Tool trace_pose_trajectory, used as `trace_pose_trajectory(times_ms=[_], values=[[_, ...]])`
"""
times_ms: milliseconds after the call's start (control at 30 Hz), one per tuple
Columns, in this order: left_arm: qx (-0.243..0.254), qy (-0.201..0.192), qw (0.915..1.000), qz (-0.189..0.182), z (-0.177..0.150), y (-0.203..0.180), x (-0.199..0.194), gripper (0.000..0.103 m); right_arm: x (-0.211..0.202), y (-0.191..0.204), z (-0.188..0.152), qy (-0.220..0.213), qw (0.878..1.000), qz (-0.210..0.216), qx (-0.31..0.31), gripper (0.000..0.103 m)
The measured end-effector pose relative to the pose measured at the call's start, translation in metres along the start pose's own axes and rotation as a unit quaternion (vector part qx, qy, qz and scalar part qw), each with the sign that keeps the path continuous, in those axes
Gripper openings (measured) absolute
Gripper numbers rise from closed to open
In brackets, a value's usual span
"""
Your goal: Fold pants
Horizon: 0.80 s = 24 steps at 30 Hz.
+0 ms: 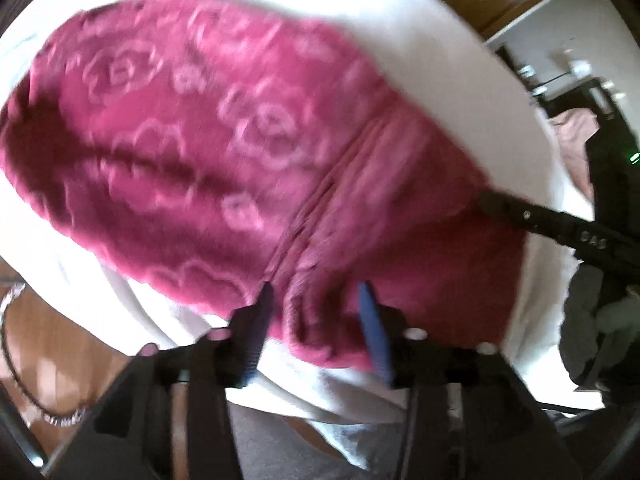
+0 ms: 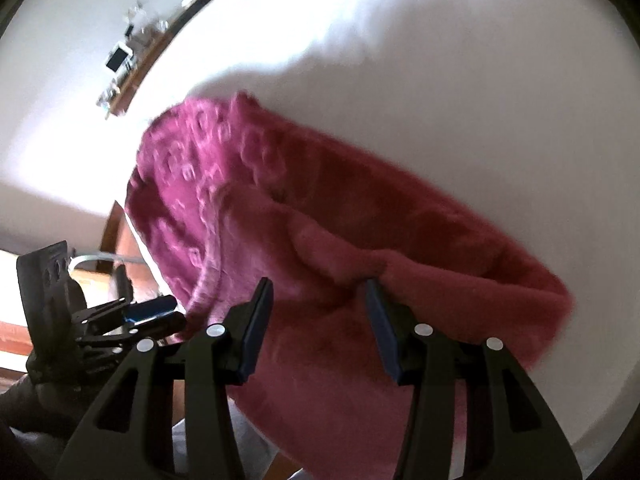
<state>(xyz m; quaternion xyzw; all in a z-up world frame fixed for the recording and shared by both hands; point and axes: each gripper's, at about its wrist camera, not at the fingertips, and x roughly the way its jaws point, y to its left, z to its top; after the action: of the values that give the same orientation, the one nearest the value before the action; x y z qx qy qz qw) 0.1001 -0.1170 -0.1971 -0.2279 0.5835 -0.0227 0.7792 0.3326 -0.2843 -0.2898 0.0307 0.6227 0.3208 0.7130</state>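
Pink fleece pants (image 1: 224, 152) with a pale flower pattern lie folded on a white bed (image 1: 420, 40). In the left wrist view my left gripper (image 1: 316, 300) is open, its fingers either side of the pants' near edge. The right gripper (image 1: 520, 216) reaches in from the right and touches the pants' edge. In the right wrist view my right gripper (image 2: 320, 292) is open over a raised fold of the pants (image 2: 320, 208). The left gripper (image 2: 152, 312) shows at lower left by the pants' corner. The images are motion-blurred.
The white bed (image 2: 440, 80) fills most of both views. A wooden floor (image 1: 60, 344) and a beaded cord (image 1: 24, 380) lie below the bed edge. A wooden shelf with small items (image 2: 132, 60) runs along the wall. A doorway and furniture (image 1: 560, 80) stand at right.
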Motion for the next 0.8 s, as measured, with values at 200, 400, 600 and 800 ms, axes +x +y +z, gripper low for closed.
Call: trace_pose_trajectory(times_ms=[200, 400, 600, 800], values=[[0.032, -0.026, 0.9988, -0.027, 0.031, -0.024, 0.007, 0.063, -0.046, -0.055, -0.022, -0.027, 0.997, -0.036, 0.068, 0.056], [0.026, 0.003, 0.9985, -0.049, 0.06, -0.03, 0.054, 0.063, -0.045, -0.098, -0.057, -0.009, 0.988, -0.059, 0.141, 0.056], [0.031, 0.032, 0.9984, -0.035, 0.069, -0.039, 0.084, 0.063, -0.037, -0.097, -0.064, -0.007, 0.988, -0.05, 0.149, 0.056], [0.029, 0.051, 0.9979, -0.027, 0.077, -0.054, 0.083, 0.017, -0.034, -0.091, -0.062, -0.006, 0.989, -0.041, 0.144, 0.056]])
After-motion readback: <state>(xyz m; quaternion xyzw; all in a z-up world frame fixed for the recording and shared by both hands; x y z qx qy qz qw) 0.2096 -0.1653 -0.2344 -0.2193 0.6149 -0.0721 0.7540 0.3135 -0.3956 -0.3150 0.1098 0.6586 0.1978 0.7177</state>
